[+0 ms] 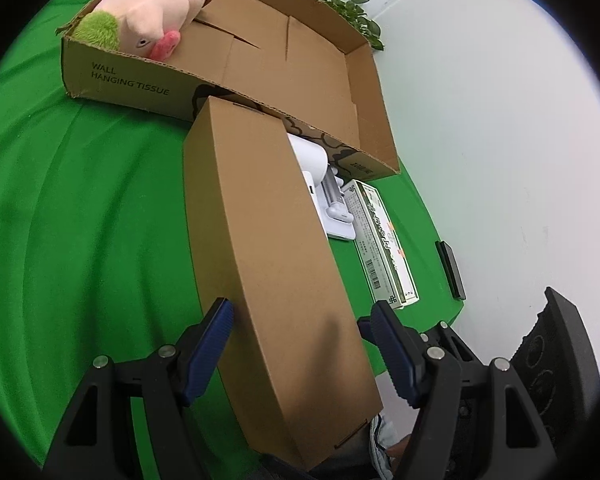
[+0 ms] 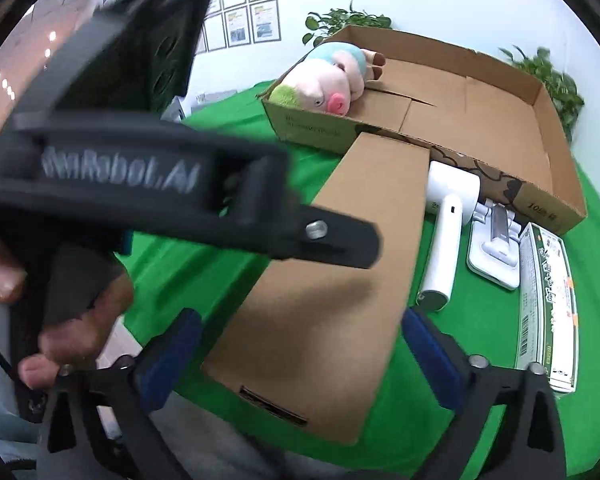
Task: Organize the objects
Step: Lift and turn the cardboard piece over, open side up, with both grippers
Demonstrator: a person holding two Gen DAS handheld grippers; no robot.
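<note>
— How much has been put away?

— Only the plush (image 1: 152,20) is seen inside the tray (image 1: 364,80). The box (image 1: 268,240), dryer (image 2: 446,232), stand (image 2: 496,248) and carton (image 2: 548,300) are left on the surface (image 1: 80,220) beside it.

— And the hand-held grippers?

— The left hand-held gripper (image 1: 304,344) is held wide open astride the box's near end; nothing is gripped. The right hand-held gripper (image 2: 300,360) is likewise spread open, empty. Most of the task is judged undone.

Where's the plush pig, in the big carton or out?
In. The plush pig lies on its side in a corner of the open carton, head resting on the front wall, snout poking over the rim.
</note>
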